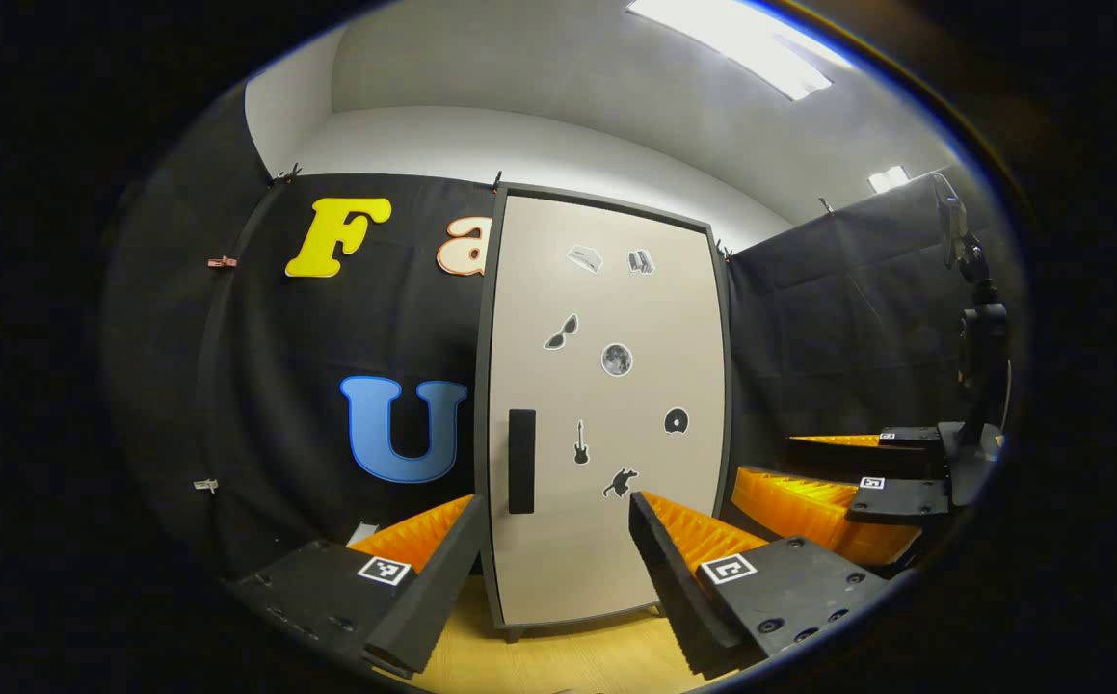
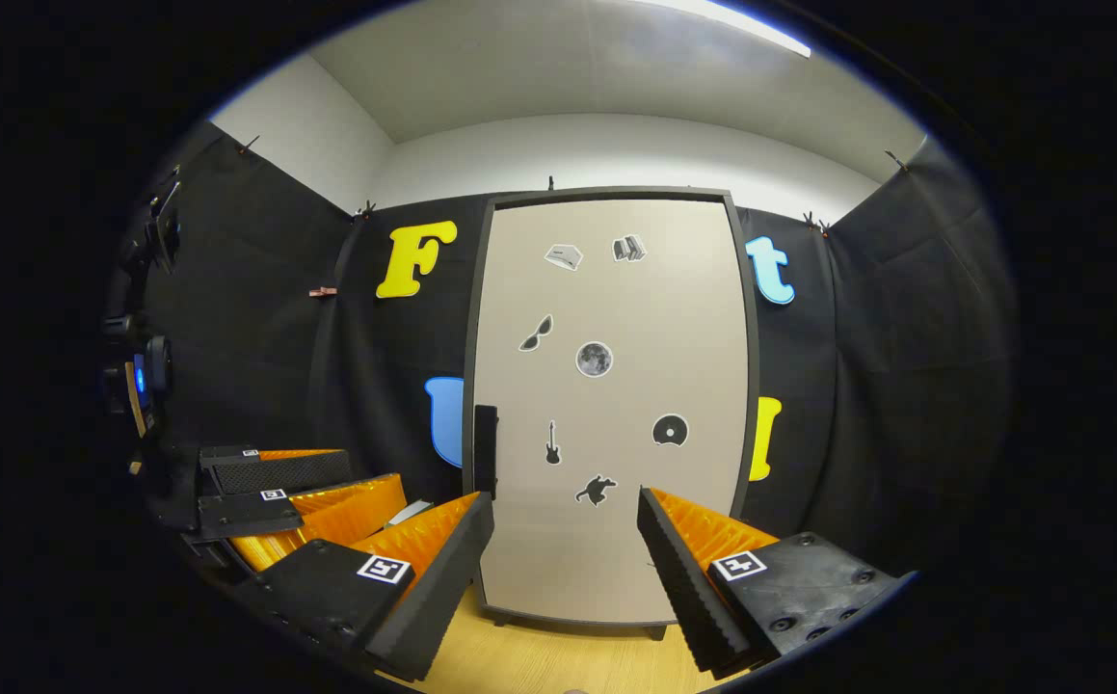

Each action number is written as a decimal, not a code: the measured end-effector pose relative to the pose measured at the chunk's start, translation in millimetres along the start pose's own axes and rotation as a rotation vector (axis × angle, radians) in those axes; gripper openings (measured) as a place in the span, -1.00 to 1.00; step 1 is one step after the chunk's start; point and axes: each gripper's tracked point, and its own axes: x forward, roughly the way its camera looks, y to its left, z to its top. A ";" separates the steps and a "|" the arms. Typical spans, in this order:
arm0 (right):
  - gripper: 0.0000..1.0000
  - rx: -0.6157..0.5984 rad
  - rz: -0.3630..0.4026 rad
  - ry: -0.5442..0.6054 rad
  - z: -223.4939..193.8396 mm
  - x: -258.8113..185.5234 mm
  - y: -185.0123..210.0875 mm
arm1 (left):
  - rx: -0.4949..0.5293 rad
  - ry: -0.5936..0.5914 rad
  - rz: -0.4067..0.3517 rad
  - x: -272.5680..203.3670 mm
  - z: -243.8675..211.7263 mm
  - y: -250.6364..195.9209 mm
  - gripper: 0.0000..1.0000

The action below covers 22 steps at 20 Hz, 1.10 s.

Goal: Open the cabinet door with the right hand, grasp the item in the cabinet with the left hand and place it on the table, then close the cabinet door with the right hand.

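- Nearest the lens in the right gripper view is my right claw, its 2 fingers spread wide with nothing between them, hanging over the wooden table.
- Same story in the left gripper view: my left claw is spread and holds nothing, and it points at the lower half of the cabinet door.
- By my reckoning I am at step 1. The door sits flush in its dark frame, so opening has not begun, and the item I must fetch is hidden behind it; I cannot tell what it is or where it lies on the shelves.
- Next move, as I judge it: bring the right claw onto the dark upright handle on the door's left edge, close both fingers across it, then pull in an arc so the door swings on its right-hand side. My left claw should hold back clear of that swing until the opening is wide enough to reach in.
- What the right gripper view adds: my other claw off to the left, also spread, and booth wall on both sides of the cabinet.
- What the left gripper view adds: the right claw seen from its side, low at the right, a camera stand behind it, and a squarer look at the handle.
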 end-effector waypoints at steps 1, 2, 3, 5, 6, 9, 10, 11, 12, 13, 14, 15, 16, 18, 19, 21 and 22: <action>0.95 -0.004 -0.004 0.000 -0.5 -0.2 -1.1 | -0.001 0.002 0.002 -0.5 -0.7 1.0 0.87; 0.95 -0.006 -0.005 0.001 -1.4 0.3 0.2 | -0.003 0.004 0.002 -0.1 -0.7 1.7 0.87; 0.95 -0.007 -0.002 0.002 -1.6 0.8 0.7 | -0.005 0.007 0.001 0.2 -2.8 2.3 0.87; 0.94 -0.003 0.004 0.009 -3.2 2.5 3.4 | -0.007 0.008 0.003 0.7 -2.8 4.0 0.87; 0.94 -0.002 0.004 0.011 -4.1 3.1 3.6 | -0.006 0.007 0.006 0.8 -2.1 5.8 0.87; 0.95 -0.002 0.000 0.015 -5.1 6.7 3.7 | -0.009 -0.002 0.004 0.1 -0.6 6.0 0.87; 0.95 -0.001 -0.001 0.014 -4.7 8.0 4.1 | -0.014 -0.008 0.001 -0.6 1.5 5.6 0.87; 0.95 -0.001 -0.002 0.012 -4.4 9.5 4.4 | -0.015 -0.013 -0.003 -1.1 2.1 6.2 0.87; 0.95 0.001 -0.002 0.011 -4.4 11.2 4.9 | -0.011 -0.015 -0.004 -2.2 3.5 7.3 0.87; 0.94 0.004 0.001 0.010 -4.3 13.6 6.7 | -0.003 -0.017 -0.001 -2.7 3.9 9.0 0.87; 0.94 0.008 0.006 0.011 -4.9 16.1 9.4 | 0.007 -0.019 0.001 -3.5 5.6 10.4 0.87; 0.94 0.012 0.012 0.010 -4.9 18.4 12.5 | 0.016 -0.025 0.005 -2.2 7.8 14.5 0.87; 0.94 0.015 0.018 0.010 -5.7 21.5 15.3 | 0.021 -0.031 0.008 -2.0 9.7 18.3 0.87; 0.94 0.011 0.021 0.010 -7.0 27.7 19.8 | 0.021 -0.038 0.015 -3.7 10.1 23.3 0.87; 0.95 0.006 0.022 0.009 -7.7 31.5 22.1 | 0.022 -0.040 0.020 -5.8 10.2 26.2 0.87; 0.94 0.001 0.028 0.006 -9.2 38.5 29.4 | 0.024 -0.040 0.034 -8.5 9.7 34.4 0.87; 0.95 0.002 0.033 0.006 -10.1 42.8 34.0 | 0.022 -0.037 0.039 -9.1 9.7 39.0 0.87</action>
